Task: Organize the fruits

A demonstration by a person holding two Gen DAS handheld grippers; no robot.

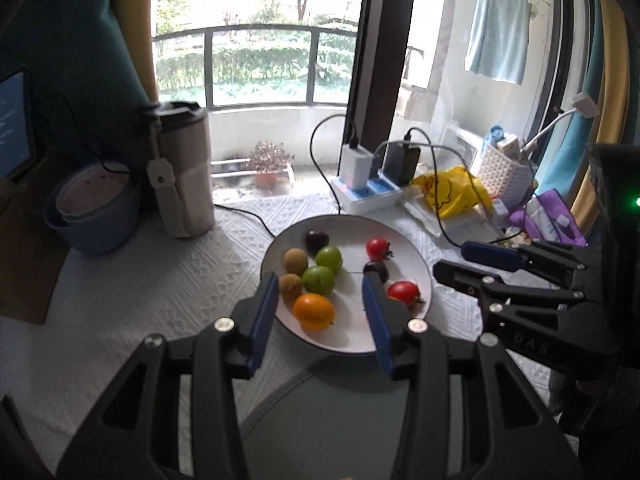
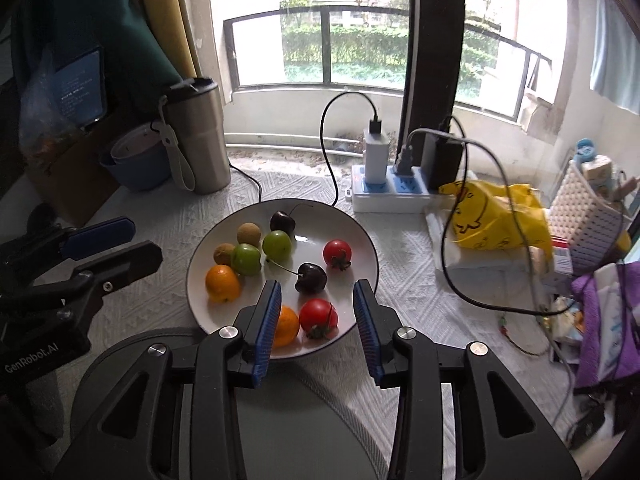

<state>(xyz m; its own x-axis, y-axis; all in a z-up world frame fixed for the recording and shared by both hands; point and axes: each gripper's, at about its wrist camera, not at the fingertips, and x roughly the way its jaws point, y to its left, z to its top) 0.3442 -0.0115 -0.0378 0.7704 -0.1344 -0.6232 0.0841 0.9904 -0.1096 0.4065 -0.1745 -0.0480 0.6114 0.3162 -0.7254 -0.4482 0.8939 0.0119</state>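
The left tongs (image 1: 320, 312) stand parted with nothing between the blue pads, hanging above the near rim of the white plate (image 1: 400, 236); the right tongs (image 2: 316, 320) are likewise spread and empty, over the plate's near edge. No earlier view is given, so only the stance can be told. From the left tongs, an orange fruit (image 1: 314, 311) lies just ahead and low in the gap, with two green fruits (image 1: 319, 279) and two brown ones (image 1: 291, 285) a little beyond, toward the left pad. From the right tongs, a red tomato (image 2: 319, 317) sits almost dead ahead between the pads, a second orange fruit (image 2: 286, 326) partly hidden behind the left pad, and a dark cherry (image 2: 311, 277) just beyond, its stem running up and left toward the greens. All the fruit is on this one plate, already loosely grouped by kind; a dark round tray (image 2: 304, 432) lies below both tools, nearer than the plate. The fruits are near round, so no long axis governs the grasp; I judge the right tongs nearer the tomato, the left nearer the orange. Readable writing: "GenRobot.AI" on the left tool's body in the right view; "DAS" on the right tool's in the left view.
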